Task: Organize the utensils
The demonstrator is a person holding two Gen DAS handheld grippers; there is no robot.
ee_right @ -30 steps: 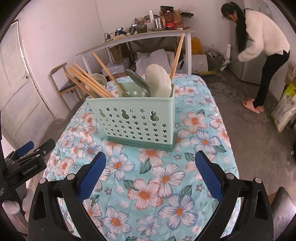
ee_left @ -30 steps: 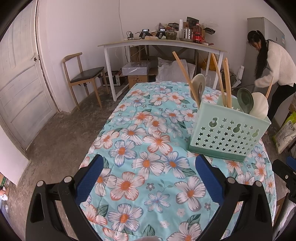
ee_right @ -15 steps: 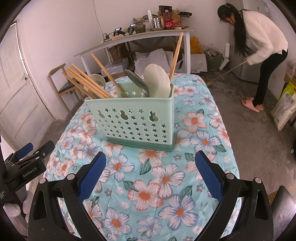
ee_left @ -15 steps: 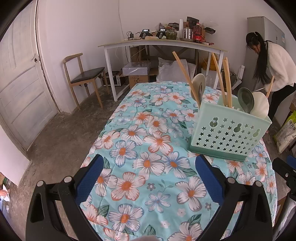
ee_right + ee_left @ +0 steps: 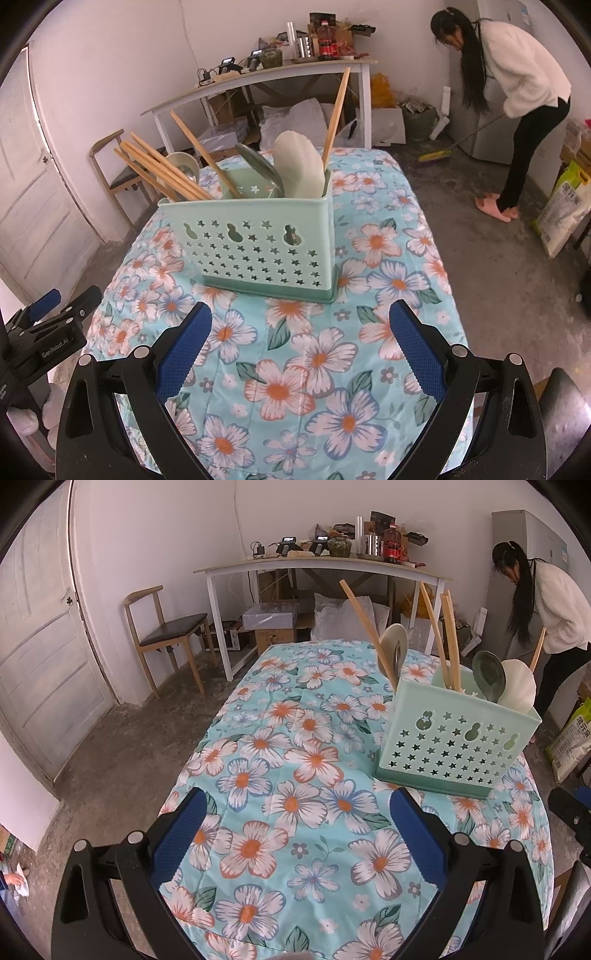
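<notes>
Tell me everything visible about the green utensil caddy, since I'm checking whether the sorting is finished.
The utensil caddy is a mint-green plastic box with star and gourd cutouts and a darker base tray. It stands upright on the floral tablecloth, untouched by either gripper. Inner dividers make compartments: wooden chopsticks lean out at one end, spoons stand at the other, with one more chopstick beside them.

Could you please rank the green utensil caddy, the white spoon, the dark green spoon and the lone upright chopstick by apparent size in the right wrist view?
1. green utensil caddy
2. white spoon
3. dark green spoon and lone upright chopstick: too alike to rank; both partly hidden.
</notes>
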